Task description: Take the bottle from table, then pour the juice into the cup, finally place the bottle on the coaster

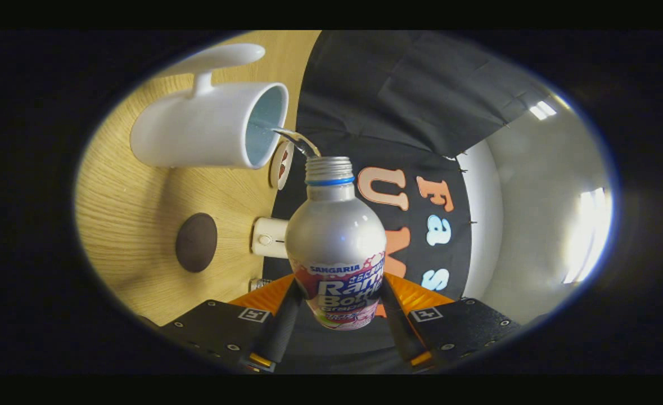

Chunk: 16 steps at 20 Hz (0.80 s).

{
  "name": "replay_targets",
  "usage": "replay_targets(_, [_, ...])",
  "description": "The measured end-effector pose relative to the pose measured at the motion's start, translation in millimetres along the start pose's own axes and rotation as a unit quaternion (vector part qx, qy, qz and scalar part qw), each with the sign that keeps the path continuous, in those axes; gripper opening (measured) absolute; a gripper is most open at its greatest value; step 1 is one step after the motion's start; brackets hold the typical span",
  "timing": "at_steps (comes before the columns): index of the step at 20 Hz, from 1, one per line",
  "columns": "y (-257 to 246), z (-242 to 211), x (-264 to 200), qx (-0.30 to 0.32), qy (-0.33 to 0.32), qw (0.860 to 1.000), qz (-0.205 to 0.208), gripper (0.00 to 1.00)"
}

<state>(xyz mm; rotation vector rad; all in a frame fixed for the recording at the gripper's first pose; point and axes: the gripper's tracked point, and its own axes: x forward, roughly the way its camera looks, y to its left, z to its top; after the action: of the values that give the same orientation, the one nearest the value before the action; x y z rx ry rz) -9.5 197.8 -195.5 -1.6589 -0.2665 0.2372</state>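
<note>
Bottle (pixel 335 236): silver, uncapped, held between both fingers of the gripper (pixel 339 315), which press its label; printed "SANGARIA" and "Ramu Bottle". Tipped, its mouth at the rim of the white cup (pixel 196 132), a thin stream entering. Table (pixel 123 214): wooden, with a round brown coaster (pixel 196 242) well apart from the cup.

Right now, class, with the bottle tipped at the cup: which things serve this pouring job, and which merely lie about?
Job in hand:
bottle, clamped between the gripper fingers
stream of juice
white cup
dark round coaster

Lying about:
small white box
round disc beyond the cup
wooden table beneath them all
</note>
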Motion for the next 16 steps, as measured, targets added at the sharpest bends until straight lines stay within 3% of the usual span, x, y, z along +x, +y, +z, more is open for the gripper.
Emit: replay_targets(16, [-9.2, 2.4, 2.5, -0.034, -0.018, 0.999, -0.017, 0.75])
